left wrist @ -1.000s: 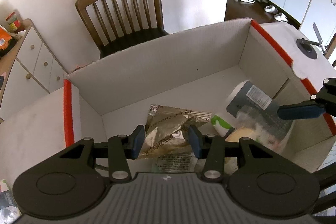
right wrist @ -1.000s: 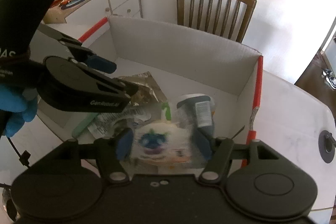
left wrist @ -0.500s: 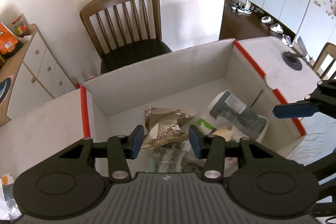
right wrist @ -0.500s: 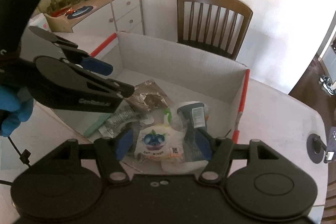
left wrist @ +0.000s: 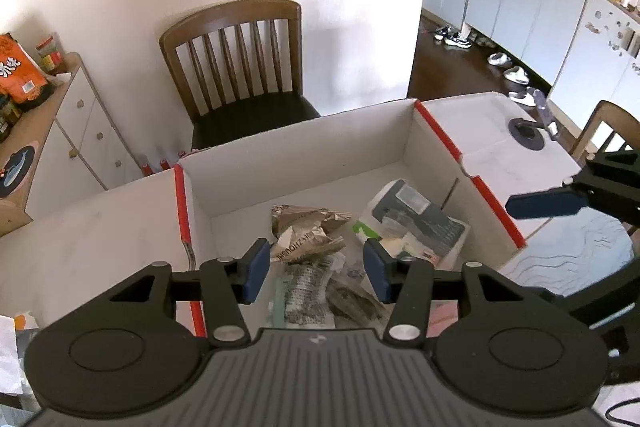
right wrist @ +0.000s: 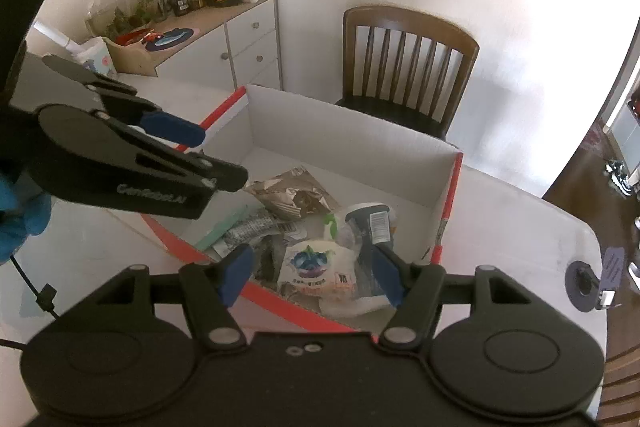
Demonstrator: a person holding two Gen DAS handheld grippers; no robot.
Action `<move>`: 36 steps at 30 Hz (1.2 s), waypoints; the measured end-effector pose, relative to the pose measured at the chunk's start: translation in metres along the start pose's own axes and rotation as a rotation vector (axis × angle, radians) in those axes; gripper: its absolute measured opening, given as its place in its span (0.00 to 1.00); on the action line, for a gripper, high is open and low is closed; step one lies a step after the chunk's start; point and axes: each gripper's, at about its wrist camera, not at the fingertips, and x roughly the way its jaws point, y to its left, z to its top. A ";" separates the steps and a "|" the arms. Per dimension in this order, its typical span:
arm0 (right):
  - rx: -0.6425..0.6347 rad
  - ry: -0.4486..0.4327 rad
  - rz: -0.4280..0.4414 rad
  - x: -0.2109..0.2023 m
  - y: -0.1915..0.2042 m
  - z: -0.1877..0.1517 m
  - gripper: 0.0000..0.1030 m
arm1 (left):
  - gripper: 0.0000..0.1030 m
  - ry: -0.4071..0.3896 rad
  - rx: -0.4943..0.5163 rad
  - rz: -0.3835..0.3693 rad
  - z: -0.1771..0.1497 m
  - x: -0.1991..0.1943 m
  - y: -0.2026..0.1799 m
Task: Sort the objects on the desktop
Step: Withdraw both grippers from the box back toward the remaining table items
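Looking down from my right wrist camera, I see the white table (right wrist: 500, 227) running out to three o'clock, and on it the red-edged cardboard box (right wrist: 352, 131), which fills the middle of both views. Everything sorted so far lies on its floor. At about five o'clock of that floor is the grey-labelled tub (right wrist: 374, 223) on its side, with the blueberry snack pouch (right wrist: 316, 267) touching it on the near side. At the centre sits the crumpled foil wrapper (left wrist: 304, 231), with a printed clear wrapper (left wrist: 308, 291) and a pale green strip (right wrist: 224, 227) nearer me at seven o'clock.

My left gripper (left wrist: 316, 269) hangs above the box, its jaws having just opened a little further, with nothing between them. My right gripper (right wrist: 310, 277) is spread too, and empty; the pouch shows in its gap but lies below, untouched.

I judge the drop finished and both hands free for the next item. The risk is the two grippers crowding each other over the box: one finger of my right gripper already shows at three o'clock in the left view, and a careless swing could knock them together or catch the box wall and drag the box.
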 end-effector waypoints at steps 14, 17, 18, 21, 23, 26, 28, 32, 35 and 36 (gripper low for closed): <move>0.008 -0.043 -0.018 -0.034 0.005 -0.013 0.77 | 0.58 -0.050 0.026 -0.026 -0.026 -0.042 -0.007; 0.012 -0.047 -0.012 -0.040 0.006 -0.017 0.78 | 0.58 -0.055 0.030 -0.019 -0.032 -0.048 -0.008; 0.013 -0.049 -0.011 -0.041 0.007 -0.019 0.78 | 0.58 -0.058 0.035 -0.011 -0.035 -0.050 -0.008; 0.017 -0.059 -0.008 -0.048 0.010 -0.023 0.81 | 0.63 -0.064 0.037 -0.026 -0.041 -0.057 -0.009; 0.021 -0.066 -0.007 -0.053 0.012 -0.026 0.82 | 0.66 -0.071 0.038 -0.036 -0.045 -0.063 -0.010; 0.025 -0.076 -0.008 -0.059 0.017 -0.031 0.84 | 0.70 -0.079 0.039 -0.055 -0.052 -0.071 -0.011; 0.029 -0.078 -0.009 -0.063 0.020 -0.034 0.84 | 0.76 -0.079 0.040 -0.062 -0.058 -0.075 -0.011; 0.035 -0.073 -0.012 -0.066 0.029 -0.041 0.85 | 0.78 -0.087 0.035 -0.079 -0.070 -0.083 -0.008; 0.035 -0.068 -0.013 -0.069 0.037 -0.046 0.86 | 0.83 -0.093 0.030 -0.092 -0.079 -0.089 -0.005; 0.036 -0.067 -0.014 -0.071 0.040 -0.048 0.86 | 0.84 -0.095 0.031 -0.093 -0.082 -0.091 -0.005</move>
